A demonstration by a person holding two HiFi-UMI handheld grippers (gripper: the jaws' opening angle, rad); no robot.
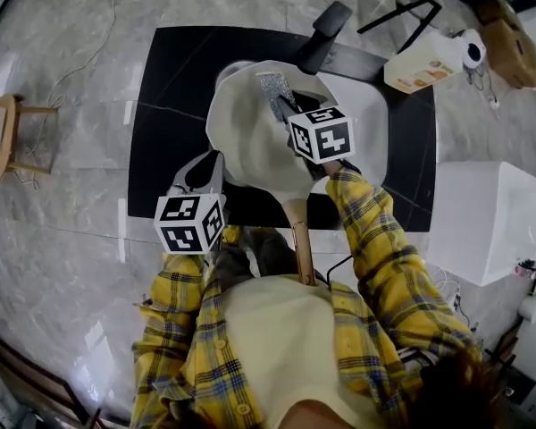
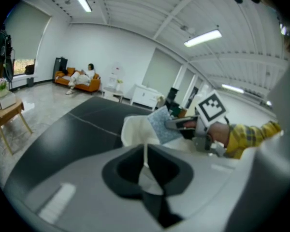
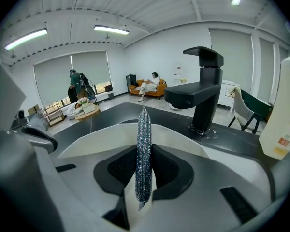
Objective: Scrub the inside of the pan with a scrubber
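I judged the step to be the approach: scrubber (image 1: 275, 93) over the pan (image 1: 246, 137), scrubbing not yet begun. At the pan's near-left rim, my left gripper (image 2: 146, 164) was clamped shut on the thin cream edge. Above the pan's far side, my right gripper (image 3: 143, 175) pinched the silvery mesh scrubber edge-on. The next move called for pressing it onto the pan's interior, which looked cream, smooth and unsoiled.

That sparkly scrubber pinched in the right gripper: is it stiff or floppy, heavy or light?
Probably fairly springy: the scrubber stands upright from the closed jaws of the right gripper without drooping. Likely light, since it looks like thin woven metallic mesh. Its rough weave should resist slipping out.
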